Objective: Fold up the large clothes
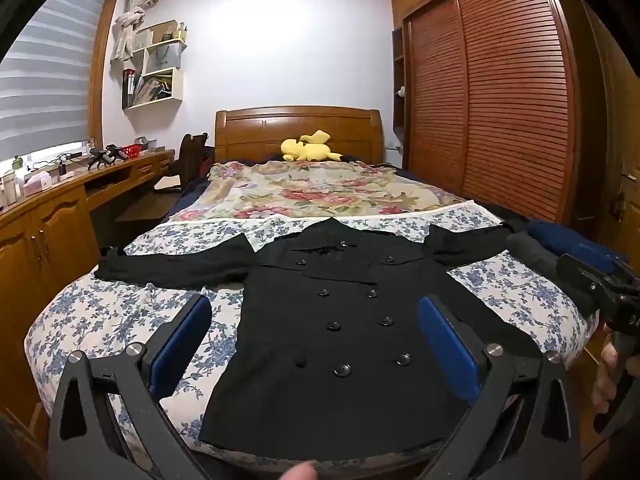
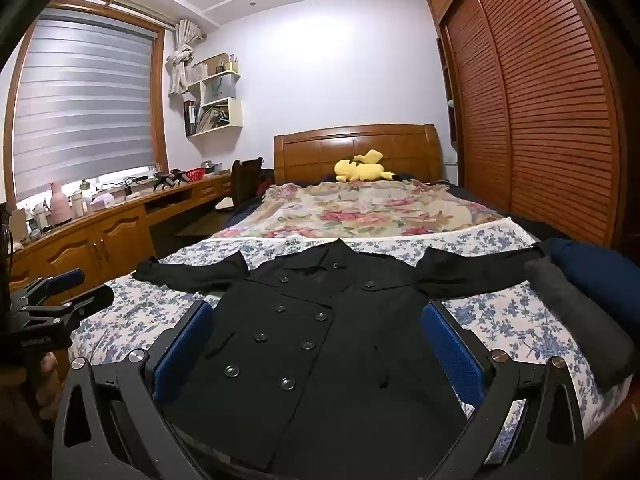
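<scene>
Yellow plush toy (image 1: 308,149) by headboard (image 1: 298,128); louvred wardrobe (image 1: 500,92); wall shelf (image 2: 216,96); desk (image 1: 48,200).

Your two fisheye views bow the wardrobe (image 1: 500,92) and window blind (image 2: 84,108) near the edges, with black vignetted corners. Soft ceiling light brightens the far wall (image 1: 280,48); the black coat (image 1: 340,320) loses detail.

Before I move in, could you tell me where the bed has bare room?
Bare sheet lies below each sleeve beside the black coat, and the floral blanket is free up to the yellow plush. Folded clothes crowd the right edge.
</scene>
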A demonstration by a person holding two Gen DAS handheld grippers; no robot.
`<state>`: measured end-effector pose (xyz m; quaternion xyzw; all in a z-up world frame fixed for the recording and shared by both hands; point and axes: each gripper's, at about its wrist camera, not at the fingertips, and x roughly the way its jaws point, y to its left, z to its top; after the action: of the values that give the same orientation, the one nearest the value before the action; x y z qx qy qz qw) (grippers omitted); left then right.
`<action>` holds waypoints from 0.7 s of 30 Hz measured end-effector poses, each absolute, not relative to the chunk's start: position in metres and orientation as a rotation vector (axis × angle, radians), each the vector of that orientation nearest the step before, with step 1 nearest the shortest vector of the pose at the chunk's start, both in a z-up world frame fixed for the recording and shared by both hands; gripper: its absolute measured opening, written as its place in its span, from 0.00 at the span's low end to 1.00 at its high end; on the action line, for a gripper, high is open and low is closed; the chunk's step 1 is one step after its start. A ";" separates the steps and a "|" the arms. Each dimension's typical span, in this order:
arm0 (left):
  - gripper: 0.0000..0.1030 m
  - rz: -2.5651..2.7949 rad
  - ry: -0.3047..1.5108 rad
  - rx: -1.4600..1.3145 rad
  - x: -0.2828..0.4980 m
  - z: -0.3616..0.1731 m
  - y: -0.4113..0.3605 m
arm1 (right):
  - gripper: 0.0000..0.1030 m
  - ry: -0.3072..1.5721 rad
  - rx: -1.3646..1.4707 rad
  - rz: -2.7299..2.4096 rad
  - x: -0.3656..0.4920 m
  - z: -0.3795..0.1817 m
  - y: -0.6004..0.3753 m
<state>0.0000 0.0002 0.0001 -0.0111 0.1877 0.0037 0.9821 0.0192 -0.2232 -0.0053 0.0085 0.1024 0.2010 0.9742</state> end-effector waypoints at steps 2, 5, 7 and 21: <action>1.00 0.001 0.384 -0.019 0.000 0.000 -0.001 | 1.00 0.211 0.013 0.407 0.018 -0.007 -0.223; 1.00 -0.001 0.385 -0.023 -0.001 0.000 0.004 | 1.00 0.215 0.013 0.408 0.014 -0.009 -0.223; 1.00 0.001 0.382 -0.019 -0.002 -0.003 0.003 | 1.00 0.223 0.008 0.405 0.019 -0.005 -0.223; 1.00 -0.002 0.383 -0.022 -0.002 -0.002 0.002 | 1.00 0.220 0.017 0.411 0.017 -0.005 -0.226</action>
<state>-0.0016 0.0023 -0.0021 -0.0107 0.1902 -0.0010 0.9817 0.0167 -0.2256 -0.0048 0.0086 0.1092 0.2034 0.9729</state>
